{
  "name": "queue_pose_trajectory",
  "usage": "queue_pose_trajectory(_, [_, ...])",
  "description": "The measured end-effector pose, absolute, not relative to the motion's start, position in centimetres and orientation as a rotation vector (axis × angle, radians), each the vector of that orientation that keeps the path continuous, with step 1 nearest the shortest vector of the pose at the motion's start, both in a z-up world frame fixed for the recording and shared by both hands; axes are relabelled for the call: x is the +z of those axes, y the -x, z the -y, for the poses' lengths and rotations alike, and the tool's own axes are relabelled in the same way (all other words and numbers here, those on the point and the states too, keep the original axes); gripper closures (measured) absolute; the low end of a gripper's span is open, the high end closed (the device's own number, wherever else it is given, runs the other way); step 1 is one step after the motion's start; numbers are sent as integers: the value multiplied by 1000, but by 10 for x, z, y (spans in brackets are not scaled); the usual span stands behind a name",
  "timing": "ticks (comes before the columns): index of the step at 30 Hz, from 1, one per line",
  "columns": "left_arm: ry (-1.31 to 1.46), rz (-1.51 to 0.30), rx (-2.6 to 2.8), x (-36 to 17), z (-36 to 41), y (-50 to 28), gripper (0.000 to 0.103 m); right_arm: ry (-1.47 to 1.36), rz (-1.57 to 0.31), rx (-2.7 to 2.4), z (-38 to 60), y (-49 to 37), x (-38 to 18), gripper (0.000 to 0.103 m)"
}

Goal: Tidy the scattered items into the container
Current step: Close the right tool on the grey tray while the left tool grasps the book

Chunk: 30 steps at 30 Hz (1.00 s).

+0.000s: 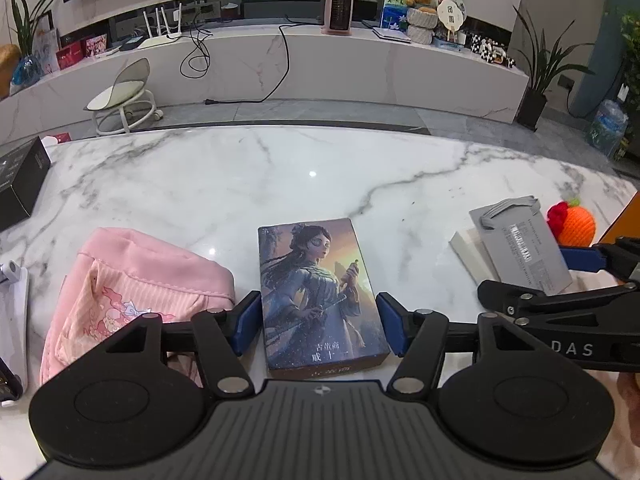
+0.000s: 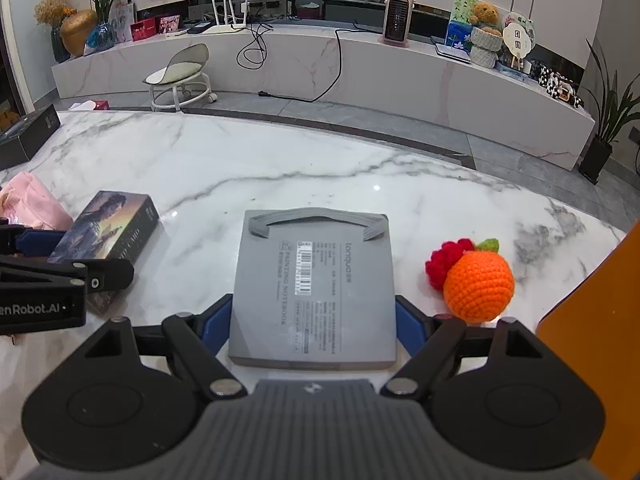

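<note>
A card box point(image 1: 316, 280) with a painted figure on its lid lies flat on the marble table point(image 1: 240, 176). My left gripper point(image 1: 320, 320) straddles the box's near end, both blue pads touching its long sides. In the right wrist view a grey notebook point(image 2: 316, 280) with an elastic band lies flat, partly on a white slab point(image 1: 466, 248). My right gripper point(image 2: 314, 322) has its blue pads against the notebook's two side edges. A crocheted orange with a red berry point(image 2: 476, 280) sits right of the notebook. The orange wall of a container point(image 2: 592, 344) shows at the far right.
A pink fabric pouch point(image 1: 132, 292) lies left of the card box. A black box point(image 1: 20, 176) stands at the table's far left. White and dark items point(image 1: 12, 320) lie at the left edge. Beyond the table are a low stool point(image 1: 124, 96) and a long marble bench.
</note>
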<state>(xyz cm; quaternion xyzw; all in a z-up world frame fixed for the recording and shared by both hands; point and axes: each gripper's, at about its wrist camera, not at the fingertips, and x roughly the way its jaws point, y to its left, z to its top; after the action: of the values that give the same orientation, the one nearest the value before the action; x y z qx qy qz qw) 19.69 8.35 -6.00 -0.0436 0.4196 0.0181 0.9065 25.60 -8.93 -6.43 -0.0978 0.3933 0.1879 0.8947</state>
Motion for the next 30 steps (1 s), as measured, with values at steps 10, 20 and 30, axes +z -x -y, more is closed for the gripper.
queue_pose_trajectory(10, [122,-841,30,-47,-86,-193,33,167,-782,394,93,-256,-46,20])
queue_pose_trajectory(20, [141,-815,12,-33,-89,-187,34,145,-756,398,97,-253,-32,20])
queue_pose_trajectory(30, [135,-781,16,-17,-88,-182,34,126,-729,396,103,-248,-18,20])
